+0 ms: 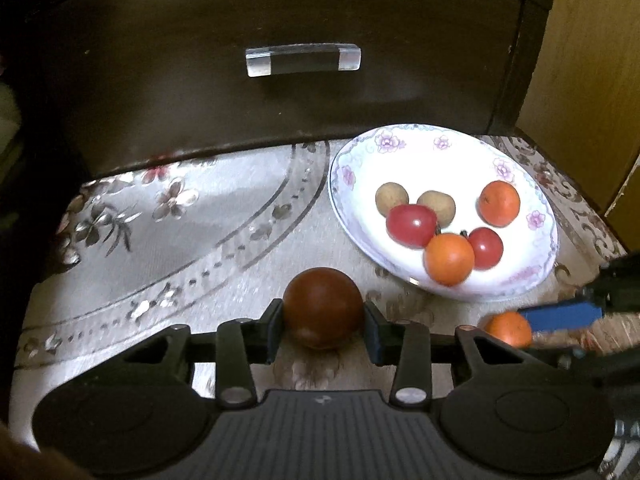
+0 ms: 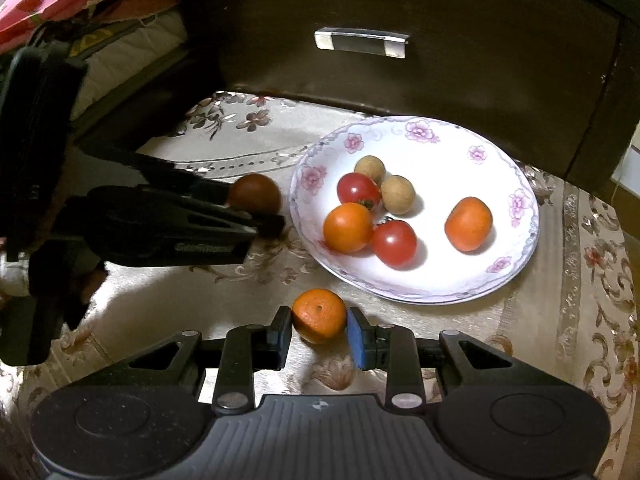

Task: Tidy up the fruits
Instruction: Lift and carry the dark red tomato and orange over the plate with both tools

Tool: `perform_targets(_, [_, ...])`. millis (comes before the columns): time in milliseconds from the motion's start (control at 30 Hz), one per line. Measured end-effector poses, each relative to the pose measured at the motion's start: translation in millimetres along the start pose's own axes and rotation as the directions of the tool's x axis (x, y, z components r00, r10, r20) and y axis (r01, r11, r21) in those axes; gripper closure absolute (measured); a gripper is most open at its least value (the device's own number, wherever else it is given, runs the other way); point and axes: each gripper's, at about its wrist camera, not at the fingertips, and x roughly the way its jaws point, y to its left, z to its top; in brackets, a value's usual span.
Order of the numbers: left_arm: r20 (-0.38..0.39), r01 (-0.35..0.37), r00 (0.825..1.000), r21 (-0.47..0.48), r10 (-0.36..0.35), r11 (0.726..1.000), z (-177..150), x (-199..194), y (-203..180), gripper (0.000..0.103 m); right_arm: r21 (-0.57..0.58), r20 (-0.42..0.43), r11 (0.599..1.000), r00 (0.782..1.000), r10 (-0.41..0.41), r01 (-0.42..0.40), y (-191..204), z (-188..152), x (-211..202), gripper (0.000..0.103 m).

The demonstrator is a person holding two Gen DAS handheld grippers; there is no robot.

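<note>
A dark brown-red round fruit (image 1: pixel 322 308) sits between the pads of my left gripper (image 1: pixel 323 314), which is shut on it just left of the plate. In the right wrist view the same fruit (image 2: pixel 254 198) shows in the left gripper (image 2: pixel 262 212). My right gripper (image 2: pixel 319 316) is shut on a small orange (image 2: pixel 319 315) in front of the plate; that orange (image 1: pixel 508 328) also shows beside a blue pad of the right gripper (image 1: pixel 560 316). The white floral plate (image 2: pixel 440 152) (image 1: pixel 440 164) holds two red tomatoes, two oranges and two tan longans.
A dark cabinet drawer with a clear handle (image 1: pixel 304 59) (image 2: pixel 360 42) stands right behind the plate. A floral cloth (image 1: pixel 180 232) covers the tabletop. Folded bedding (image 2: pixel 60 8) lies at the far left, and a yellow wood panel (image 1: pixel 592 80) stands at the right.
</note>
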Motion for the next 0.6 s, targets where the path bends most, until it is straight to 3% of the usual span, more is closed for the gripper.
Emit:
perform_targets(267, [-0.036,0.019,0.999,0.005,-0.019,1.000,-23,-46,-25,0.057,0.012,0.007,0.999,0.999,-0.034,0.034,1,-5,-17,0.077])
perform_targets(600, [-0.026,0.020,0.999,-0.003,-0.020,1.000,-46,-92,-57,0.057,0.011,0.042,0.997,0.996,-0.080,0.079,16,-28,-55,0.077])
